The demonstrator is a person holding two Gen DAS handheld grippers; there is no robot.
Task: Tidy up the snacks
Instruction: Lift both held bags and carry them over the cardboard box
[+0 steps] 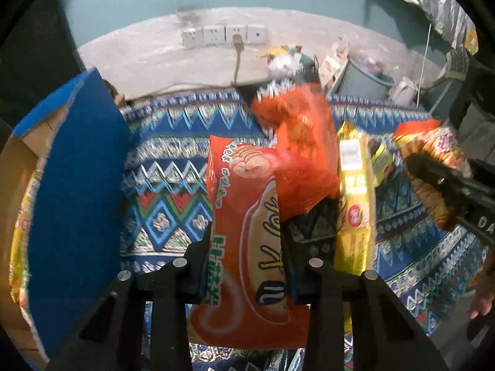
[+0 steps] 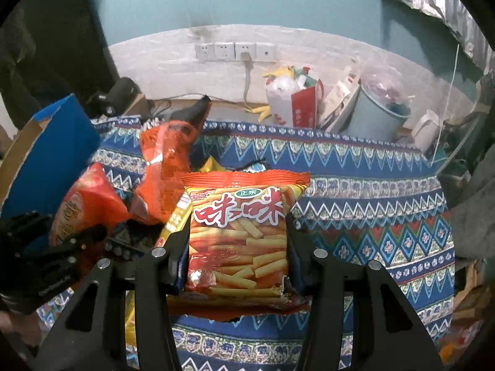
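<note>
My left gripper (image 1: 247, 247) is shut on a large orange snack bag (image 1: 247, 241), held above the patterned cloth. It also shows in the right wrist view (image 2: 83, 213). My right gripper (image 2: 236, 235) is shut on a red bag of fry-shaped snacks (image 2: 238, 235), also lifted; it shows at the right of the left wrist view (image 1: 433, 154). A crinkled orange-red bag (image 1: 297, 142) and a yellow packet (image 1: 355, 204) lie on the cloth between the two grippers. A blue cardboard box (image 1: 77, 201) stands at the left with a yellow packet inside (image 1: 18, 247).
The table carries a blue patterned cloth (image 2: 371, 216). Behind it are a grey bin (image 2: 377, 114), a white and red bag of rubbish (image 2: 294, 102), wall sockets (image 2: 235, 51) and a white jug (image 2: 428, 130).
</note>
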